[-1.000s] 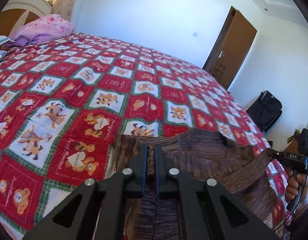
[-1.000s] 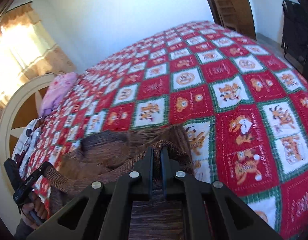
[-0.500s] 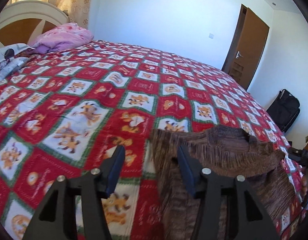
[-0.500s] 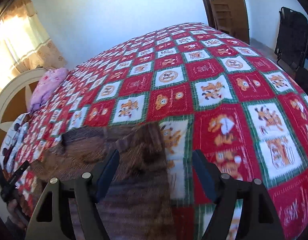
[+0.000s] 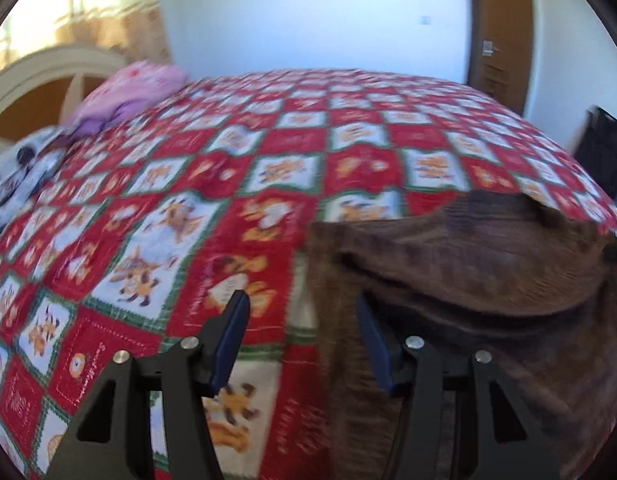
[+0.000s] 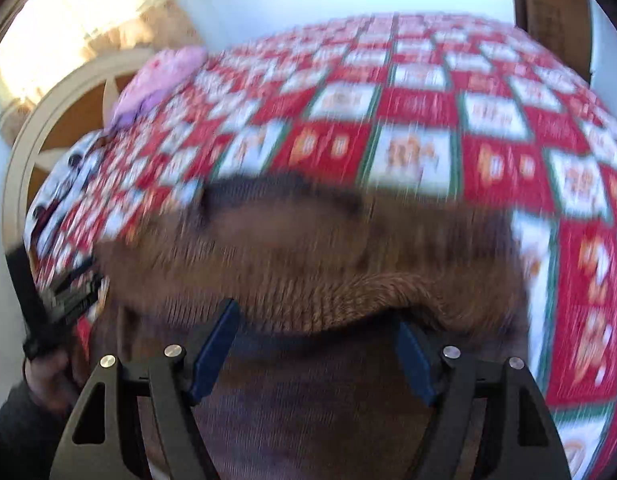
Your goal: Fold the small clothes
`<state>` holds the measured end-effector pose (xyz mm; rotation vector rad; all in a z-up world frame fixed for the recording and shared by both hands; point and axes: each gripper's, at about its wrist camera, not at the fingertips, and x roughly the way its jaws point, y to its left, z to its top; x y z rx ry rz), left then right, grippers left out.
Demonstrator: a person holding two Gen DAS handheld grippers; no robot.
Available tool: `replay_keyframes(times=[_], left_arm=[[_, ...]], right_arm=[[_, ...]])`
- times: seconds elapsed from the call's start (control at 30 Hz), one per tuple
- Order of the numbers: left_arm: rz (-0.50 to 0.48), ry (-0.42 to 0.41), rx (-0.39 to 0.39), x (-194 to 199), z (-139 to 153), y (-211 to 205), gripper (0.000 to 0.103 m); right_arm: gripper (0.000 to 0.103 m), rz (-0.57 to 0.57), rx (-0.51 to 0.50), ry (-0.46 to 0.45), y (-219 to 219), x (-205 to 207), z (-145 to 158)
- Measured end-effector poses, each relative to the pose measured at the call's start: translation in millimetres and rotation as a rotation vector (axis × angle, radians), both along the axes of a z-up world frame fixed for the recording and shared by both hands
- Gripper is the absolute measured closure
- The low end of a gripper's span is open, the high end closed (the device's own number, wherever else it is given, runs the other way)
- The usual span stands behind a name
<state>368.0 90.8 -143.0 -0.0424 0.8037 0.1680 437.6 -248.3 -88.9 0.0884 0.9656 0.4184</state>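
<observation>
The bed (image 5: 268, 152) is viewed low and close from its foot by both wrist cameras, facing the headboard (image 6: 48, 128) at ten o'clock; the brown garment (image 5: 488, 272) is shared.

Both views smear with motion. The brown knit garment (image 6: 308, 264) runs off the bottom edge behind the right tool (image 6: 316, 344), so its lower part cannot be made out. Beside the garment the quilt (image 6: 420, 112) pictures are blurred beyond reading. From the left tool (image 5: 302, 332), the garment (image 5: 488, 272) is cut by the right edge.
</observation>
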Motion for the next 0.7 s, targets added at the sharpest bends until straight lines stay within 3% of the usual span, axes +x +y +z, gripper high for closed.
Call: replay_keyframes(times=[0.13, 0.3, 0.47, 0.7], left_arm=[[0.031, 0.052, -0.079, 2, -13, 14, 0.046], [0.007, 0.057, -0.064, -10, -13, 9, 0.046], [-0.022, 0.065, -0.005, -27, -12, -2, 0.046], [-0.079, 0.044, -0.110, -82, 1, 2, 0.046]], right_arm=[[0.027, -0.069, 0.001, -0.080, -11, 12, 12], [0.027, -0.117, -0.001, -0.137, -37, 3, 19], [0.027, -0.175, 0.002, -0.094, -75, -29, 13], [0.027, -0.213, -0.015, -0.002, -118, -88, -2]])
